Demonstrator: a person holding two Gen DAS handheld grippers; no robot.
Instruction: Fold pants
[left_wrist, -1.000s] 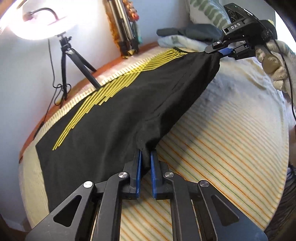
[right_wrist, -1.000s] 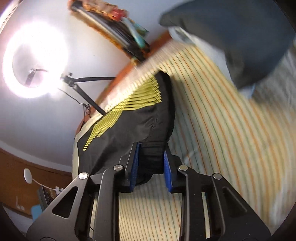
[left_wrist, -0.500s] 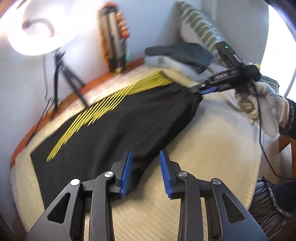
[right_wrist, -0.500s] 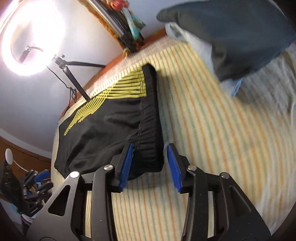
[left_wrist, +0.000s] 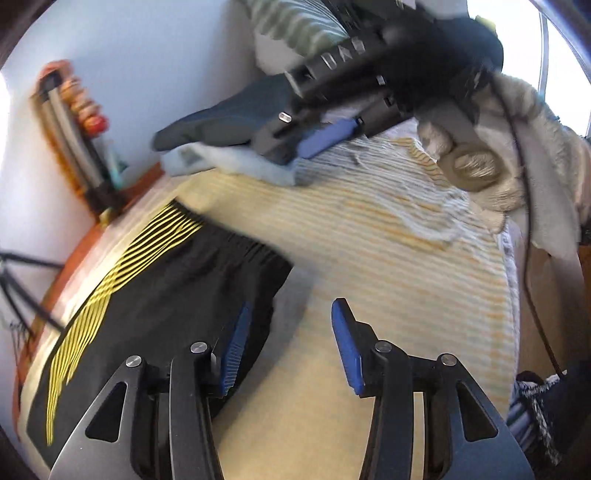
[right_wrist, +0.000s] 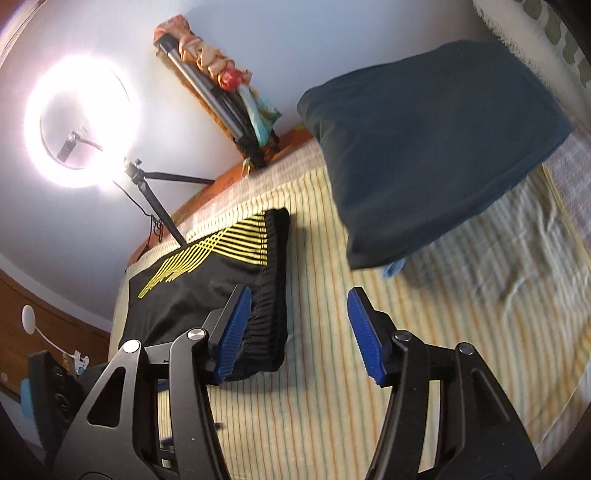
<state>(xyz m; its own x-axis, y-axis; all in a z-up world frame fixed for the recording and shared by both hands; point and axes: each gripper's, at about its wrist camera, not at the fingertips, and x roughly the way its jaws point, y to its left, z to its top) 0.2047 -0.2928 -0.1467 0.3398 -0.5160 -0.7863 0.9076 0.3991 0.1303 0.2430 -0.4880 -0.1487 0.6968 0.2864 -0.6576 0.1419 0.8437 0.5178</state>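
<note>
Black pants with yellow stripe lines lie flat on the striped bed sheet; they also show in the right wrist view, waistband toward the camera. My left gripper is open and empty, its left finger over the pants' edge. My right gripper is open and empty, its left finger over the waistband corner. The right gripper also shows in the left wrist view, raised above the bed in a gloved hand.
Folded dark clothes lie stacked on a light blue garment at the bed's far end, by a striped pillow. A lit ring light on a tripod and a folded tripod stand against the wall.
Both grippers have opened and let go of the pants, which now lie flat on the bed. Both grippers have pulled back and lifted away.
</note>
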